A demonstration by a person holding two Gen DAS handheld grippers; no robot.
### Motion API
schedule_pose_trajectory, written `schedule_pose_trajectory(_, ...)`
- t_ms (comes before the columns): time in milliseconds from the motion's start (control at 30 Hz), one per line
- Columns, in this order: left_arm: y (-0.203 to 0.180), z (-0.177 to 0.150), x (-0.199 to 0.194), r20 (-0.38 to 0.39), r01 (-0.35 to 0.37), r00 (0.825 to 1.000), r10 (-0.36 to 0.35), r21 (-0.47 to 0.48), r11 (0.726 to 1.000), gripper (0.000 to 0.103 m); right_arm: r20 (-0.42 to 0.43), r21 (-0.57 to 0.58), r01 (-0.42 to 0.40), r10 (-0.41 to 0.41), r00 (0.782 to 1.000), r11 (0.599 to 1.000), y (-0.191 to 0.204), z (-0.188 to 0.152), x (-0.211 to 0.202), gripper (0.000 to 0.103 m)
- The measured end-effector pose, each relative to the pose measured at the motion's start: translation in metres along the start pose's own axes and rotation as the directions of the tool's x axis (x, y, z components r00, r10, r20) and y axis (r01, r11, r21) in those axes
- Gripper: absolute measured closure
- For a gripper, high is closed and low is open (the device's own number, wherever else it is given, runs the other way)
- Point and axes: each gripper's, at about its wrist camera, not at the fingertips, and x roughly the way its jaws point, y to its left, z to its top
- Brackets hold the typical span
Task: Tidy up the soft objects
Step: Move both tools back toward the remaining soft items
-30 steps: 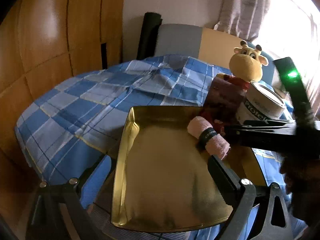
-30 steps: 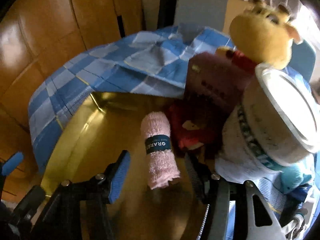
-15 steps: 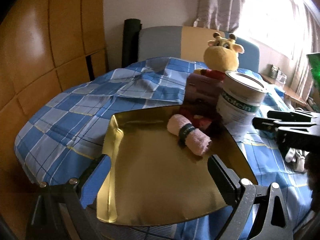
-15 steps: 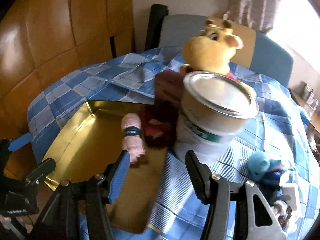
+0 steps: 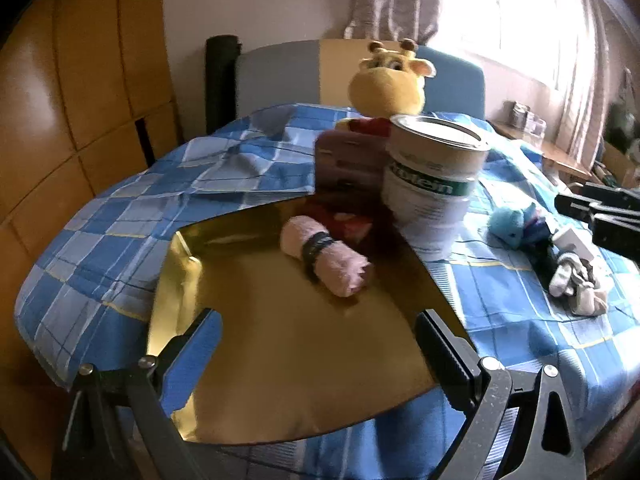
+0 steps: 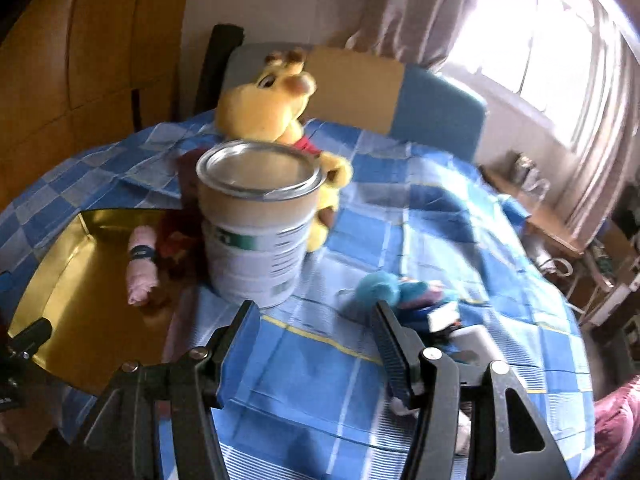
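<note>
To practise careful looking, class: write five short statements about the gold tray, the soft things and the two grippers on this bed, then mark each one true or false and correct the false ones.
1. The pink rolled towel lies in the gold tray. True.
2. The protein tin lies on its side. False: it stands upright.
3. The right gripper holds the blue plush toy. False: its jaws are open and empty.
4. The giraffe plush sits behind the tin. True.
5. The left gripper grips the towel. False: it is open, short of the towel.
</note>
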Motion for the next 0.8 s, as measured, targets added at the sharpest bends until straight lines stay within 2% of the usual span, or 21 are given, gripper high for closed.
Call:
schedule_pose_trajectory(433,-0.046,0.009,0.003,-0.012,0.047,0.999,-0.046,0.087,0.995,0.005,0.051,0.025,0.032,-0.033,0.998,0.999,-0.023,-0.011,-0.025,0.045)
schedule_pose_trajectory(800,-0.078,0.018,0.005,-0.026,0.102,0.995,-0.099,0.137,0.985,0.005,0.035,0.052,0.062,-0.063,0.997,0.997,-0.048,-0.023,-0.022,0.045)
